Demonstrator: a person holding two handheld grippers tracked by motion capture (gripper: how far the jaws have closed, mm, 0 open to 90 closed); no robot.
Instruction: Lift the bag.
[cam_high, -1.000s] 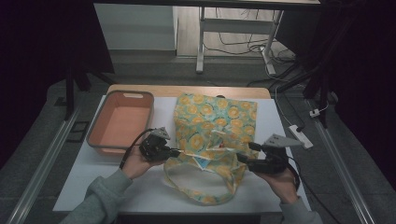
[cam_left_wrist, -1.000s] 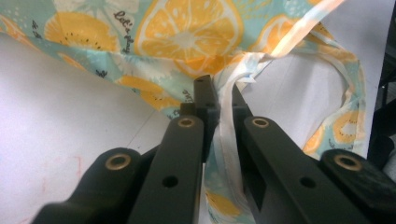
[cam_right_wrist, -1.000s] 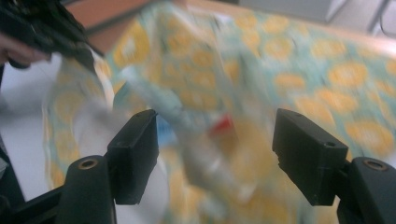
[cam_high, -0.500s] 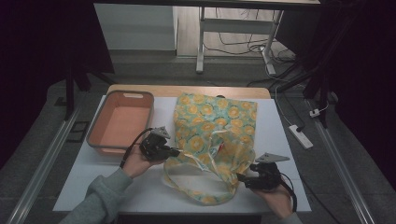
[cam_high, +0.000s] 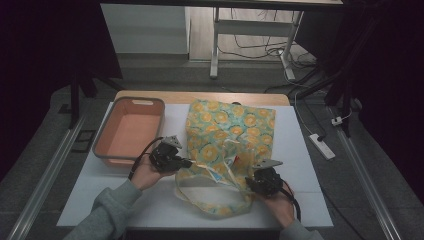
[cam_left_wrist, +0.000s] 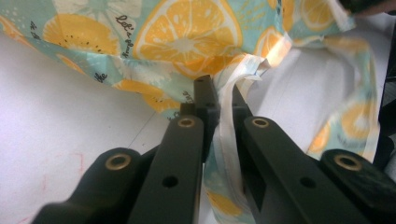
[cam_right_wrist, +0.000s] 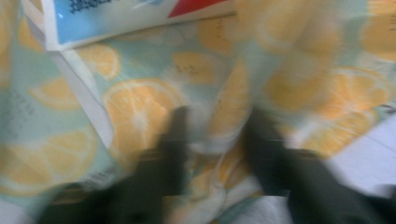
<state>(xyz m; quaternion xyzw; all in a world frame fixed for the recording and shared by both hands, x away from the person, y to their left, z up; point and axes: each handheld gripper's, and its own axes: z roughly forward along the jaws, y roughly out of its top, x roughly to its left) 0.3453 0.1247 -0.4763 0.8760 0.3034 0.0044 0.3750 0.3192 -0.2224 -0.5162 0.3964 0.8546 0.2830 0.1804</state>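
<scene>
White desk (cam_high: 150, 200) in a dark room, bare at its front and right edges; orange plastic bin (cam_high: 129, 131) at left. Lemon-print fabric bag (cam_high: 227, 131), soft and crumpled, at centre, mouth toward the person, contents mostly hidden. Left gripper (cam_left_wrist: 219, 100) fingers clamped on the bag's white hem; right gripper (cam_right_wrist: 215, 128), blurred, fingers just closing with bag fabric between, grip uncertain.

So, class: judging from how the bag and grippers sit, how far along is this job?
Done: the left hand-held gripper is clamped on the lemon-print bag rim. In hand: the right hand-held gripper, jaws just closing, has fabric between them; the blur hides whether they grip. Left: the box showing inside, and the empty orange tray.
</scene>
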